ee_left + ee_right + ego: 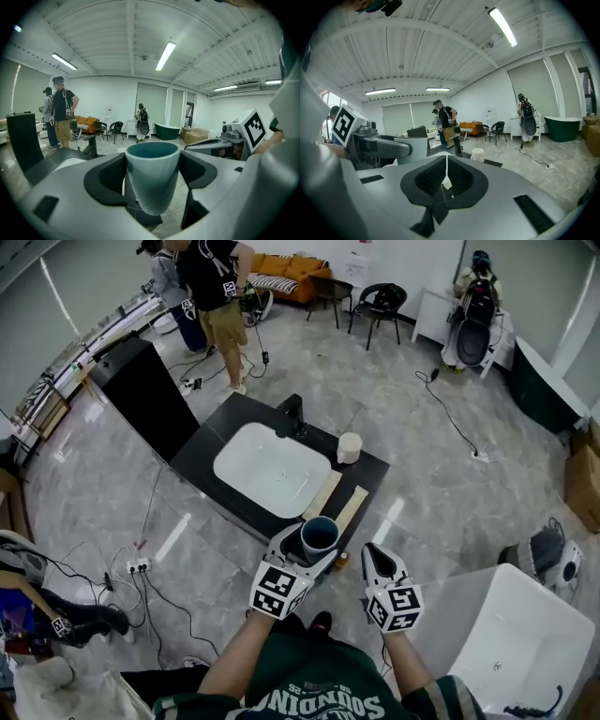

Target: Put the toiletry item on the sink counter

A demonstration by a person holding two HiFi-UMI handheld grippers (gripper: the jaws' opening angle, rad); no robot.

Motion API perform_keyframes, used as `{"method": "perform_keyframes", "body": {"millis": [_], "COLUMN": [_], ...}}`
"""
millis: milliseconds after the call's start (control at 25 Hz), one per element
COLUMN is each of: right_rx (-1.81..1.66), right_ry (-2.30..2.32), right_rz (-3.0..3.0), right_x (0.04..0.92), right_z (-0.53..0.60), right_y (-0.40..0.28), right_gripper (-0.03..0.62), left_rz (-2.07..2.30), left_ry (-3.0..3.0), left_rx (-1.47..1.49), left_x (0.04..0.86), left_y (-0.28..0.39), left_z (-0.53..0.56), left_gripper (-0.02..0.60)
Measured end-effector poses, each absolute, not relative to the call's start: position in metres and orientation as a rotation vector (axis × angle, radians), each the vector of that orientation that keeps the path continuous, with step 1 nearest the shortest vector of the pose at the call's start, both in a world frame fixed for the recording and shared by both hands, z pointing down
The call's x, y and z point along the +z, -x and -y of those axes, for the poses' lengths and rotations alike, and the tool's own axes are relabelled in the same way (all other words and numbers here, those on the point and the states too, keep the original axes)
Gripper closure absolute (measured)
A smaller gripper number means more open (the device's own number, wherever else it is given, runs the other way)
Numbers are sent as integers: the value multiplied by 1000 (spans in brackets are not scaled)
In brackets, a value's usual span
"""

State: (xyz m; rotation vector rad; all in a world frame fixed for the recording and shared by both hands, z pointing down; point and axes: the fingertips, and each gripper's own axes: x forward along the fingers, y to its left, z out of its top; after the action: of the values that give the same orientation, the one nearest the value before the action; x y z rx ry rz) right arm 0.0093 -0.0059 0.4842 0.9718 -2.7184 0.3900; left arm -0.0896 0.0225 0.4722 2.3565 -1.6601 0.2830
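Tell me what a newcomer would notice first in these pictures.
First, the teal cup, held upright between the jaws of the left gripper, at the near edge of the black sink counter in the head view. That counter, with its white basin and a cream cup near the black faucet, stands free in the middle of the room. The right gripper hangs beside the left, jaws shut on nothing.

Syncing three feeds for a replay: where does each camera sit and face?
Head view: on the person's head, steeply down at the sink counter; both forearms show.
Left gripper view: on the left hand-held gripper, along jaws shut on the teal cup.
Right gripper view: on the right hand-held gripper, along shut, empty jaws.
Shared: head and right gripper views both show the white cup.
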Motion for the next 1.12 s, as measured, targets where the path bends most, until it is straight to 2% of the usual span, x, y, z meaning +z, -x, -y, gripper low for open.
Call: {"method": "perform_keyframes", "body": {"millis": [320,1120], "right_rx": [406,463], "right_ry": [-1106,-1556], "right_rz": [2675,2448], "right_x": [490,501], "right_z": [48,179], "right_y": [-11,60], "right_gripper": [551,551], "left_rz": [1559,1081], "left_ry": [-2432,-2696], "left_rx": [286,299], "left_x": [477,495], "left_y": [93,134], "left_z": [34,191], "left_gripper": [221,221]}}
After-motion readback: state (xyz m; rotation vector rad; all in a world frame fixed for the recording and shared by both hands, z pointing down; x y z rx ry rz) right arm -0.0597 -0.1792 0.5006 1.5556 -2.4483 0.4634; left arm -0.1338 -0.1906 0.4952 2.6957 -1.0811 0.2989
